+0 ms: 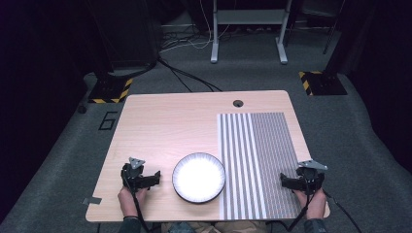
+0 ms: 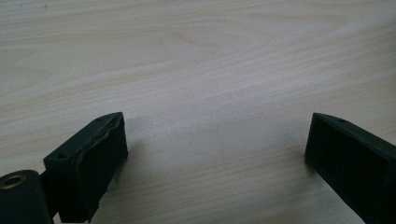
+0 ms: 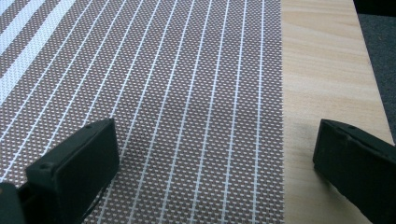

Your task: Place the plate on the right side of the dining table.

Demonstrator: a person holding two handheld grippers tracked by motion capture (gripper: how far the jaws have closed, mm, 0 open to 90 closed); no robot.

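A round white plate point(image 1: 198, 176) with a dark rim lies near the front edge of the light wooden table point(image 1: 165, 126), its right side just over the edge of a striped grey placemat point(image 1: 255, 160). My left gripper point(image 1: 145, 178) rests on the table left of the plate, held by a hand, jaws open over bare wood point(image 2: 215, 140). My right gripper point(image 1: 294, 183) sits on the placemat's front right corner, open and holding nothing. In the right gripper view its jaws straddle the placemat's edge point(image 3: 219, 149).
The table has a cable hole point(image 1: 238, 103) at the back. Beyond it, on grey carpet, stand a white frame's legs point(image 1: 248, 29), cables and yellow-black striped bases point(image 1: 109, 90). The table's right edge is close to my right gripper.
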